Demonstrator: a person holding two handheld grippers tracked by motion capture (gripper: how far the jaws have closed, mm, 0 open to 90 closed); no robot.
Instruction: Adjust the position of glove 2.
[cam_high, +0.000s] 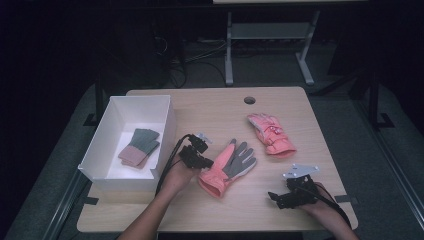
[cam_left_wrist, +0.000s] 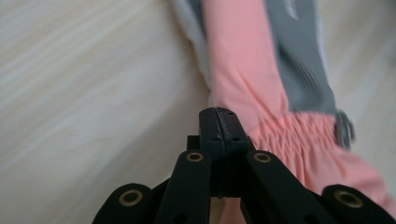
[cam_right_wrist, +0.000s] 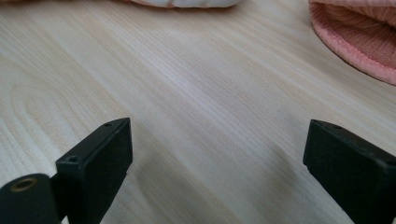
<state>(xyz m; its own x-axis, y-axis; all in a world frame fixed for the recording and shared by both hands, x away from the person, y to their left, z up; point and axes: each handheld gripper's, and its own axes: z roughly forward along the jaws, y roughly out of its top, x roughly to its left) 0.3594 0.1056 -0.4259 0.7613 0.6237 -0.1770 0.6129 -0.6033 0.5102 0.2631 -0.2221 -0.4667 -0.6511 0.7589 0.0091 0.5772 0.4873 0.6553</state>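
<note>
Dark room, pale wooden table (cam_high: 280, 205); left gripper (cam_high: 209, 162) closed beside pink glove (cam_high: 227, 167), right gripper (cam_high: 272, 197) open

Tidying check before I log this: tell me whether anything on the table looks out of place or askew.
Nothing looks damaged or spilled. Two pink gloves lie loose and apart on the table: the pink-and-grey glove by the shut left tongs, the other pink glove farther back. A knit pair sits in the white box.

Black tongs (cam_high: 206, 161) with brass rivets; black cables; grey three-cornered plate (cam_high: 300, 171).
</note>
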